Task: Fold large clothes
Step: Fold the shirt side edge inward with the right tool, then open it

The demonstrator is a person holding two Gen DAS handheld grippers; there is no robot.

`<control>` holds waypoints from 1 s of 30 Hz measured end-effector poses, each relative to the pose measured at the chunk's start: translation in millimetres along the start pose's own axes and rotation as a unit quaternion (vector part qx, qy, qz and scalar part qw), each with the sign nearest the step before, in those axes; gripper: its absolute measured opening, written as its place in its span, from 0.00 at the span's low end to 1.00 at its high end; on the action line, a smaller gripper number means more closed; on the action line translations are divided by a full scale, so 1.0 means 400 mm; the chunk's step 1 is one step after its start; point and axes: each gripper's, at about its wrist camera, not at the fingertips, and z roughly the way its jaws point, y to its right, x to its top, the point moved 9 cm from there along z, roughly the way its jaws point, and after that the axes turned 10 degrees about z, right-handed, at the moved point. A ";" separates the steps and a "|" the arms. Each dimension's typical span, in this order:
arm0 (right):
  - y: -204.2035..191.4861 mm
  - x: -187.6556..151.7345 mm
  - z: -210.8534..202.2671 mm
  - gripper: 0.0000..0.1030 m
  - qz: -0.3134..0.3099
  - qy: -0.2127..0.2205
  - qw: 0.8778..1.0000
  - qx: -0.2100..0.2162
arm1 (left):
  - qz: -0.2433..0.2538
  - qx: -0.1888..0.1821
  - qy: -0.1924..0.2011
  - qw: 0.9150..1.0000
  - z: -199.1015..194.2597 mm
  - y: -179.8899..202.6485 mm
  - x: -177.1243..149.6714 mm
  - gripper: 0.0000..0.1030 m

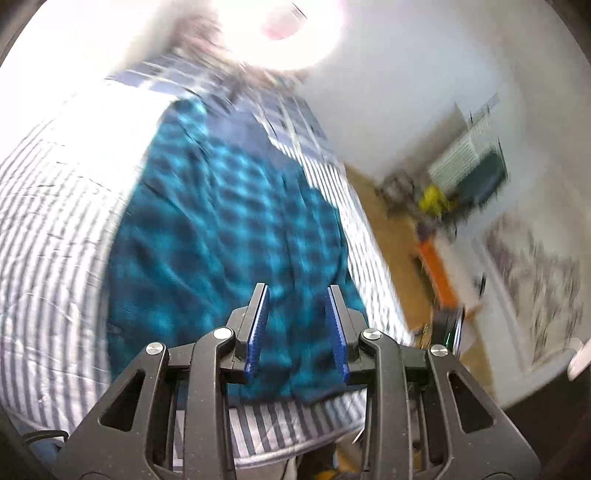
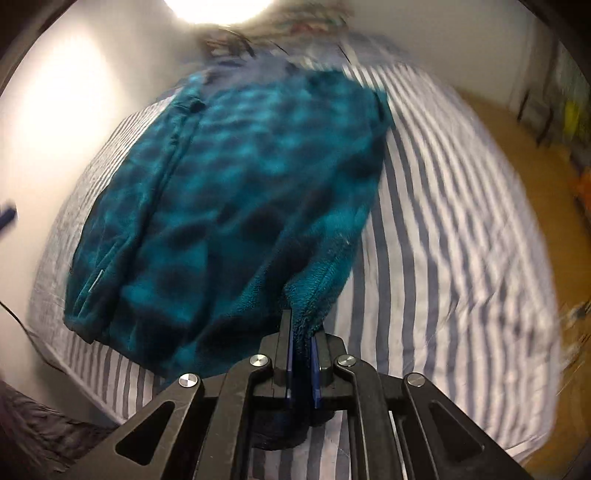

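Observation:
A large teal and dark blue checked fleece garment [image 1: 229,229] lies spread on a bed with a grey and white striped cover [image 1: 48,236]. My left gripper [image 1: 297,295] is open and empty above the garment's near hem, its blue pads [image 1: 258,328] apart. In the right wrist view the same garment [image 2: 236,177] lies on the striped cover [image 2: 450,221]. My right gripper [image 2: 303,332] is shut on a corner of the fleece and lifts that edge off the bed. Both views are motion blurred.
A wooden floor [image 1: 391,206] runs along the bed's right side, with a white radiator [image 1: 461,155], a yellow object [image 1: 432,199] and an orange object [image 1: 436,269] by the wall. A bright lamp [image 1: 284,29] glares at the bed's far end. A white wall [image 2: 55,122] borders the bed's left side.

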 end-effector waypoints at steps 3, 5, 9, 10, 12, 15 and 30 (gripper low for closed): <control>-0.089 0.030 -0.022 0.05 -0.061 0.032 0.997 -0.031 | -0.028 0.002 0.040 0.999 -0.072 -0.046 0.051 0.29; -0.155 0.047 -0.031 0.05 -0.100 0.049 0.993 -0.043 | -0.038 0.011 0.062 0.997 -0.110 -0.077 0.077 0.29; -0.318 0.059 -0.014 0.05 -0.188 0.068 0.978 -0.053 | -0.052 0.018 0.077 0.996 -0.155 -0.128 0.082 0.29; -0.360 0.054 0.004 0.05 -0.210 0.066 0.974 -0.051 | -0.055 0.020 0.078 0.995 -0.163 -0.135 0.075 0.29; -0.424 0.034 0.040 0.05 -0.248 0.057 0.966 -0.052 | -0.062 0.023 0.081 0.995 -0.177 -0.156 0.072 0.29; -0.496 -0.017 0.123 0.05 -0.293 0.026 0.954 -0.048 | -0.071 0.028 0.087 0.993 -0.189 -0.177 0.072 0.29; -0.475 -0.041 0.099 0.29 -0.282 -0.028 0.957 0.061 | -0.067 0.024 0.074 0.995 -0.136 -0.170 0.089 0.29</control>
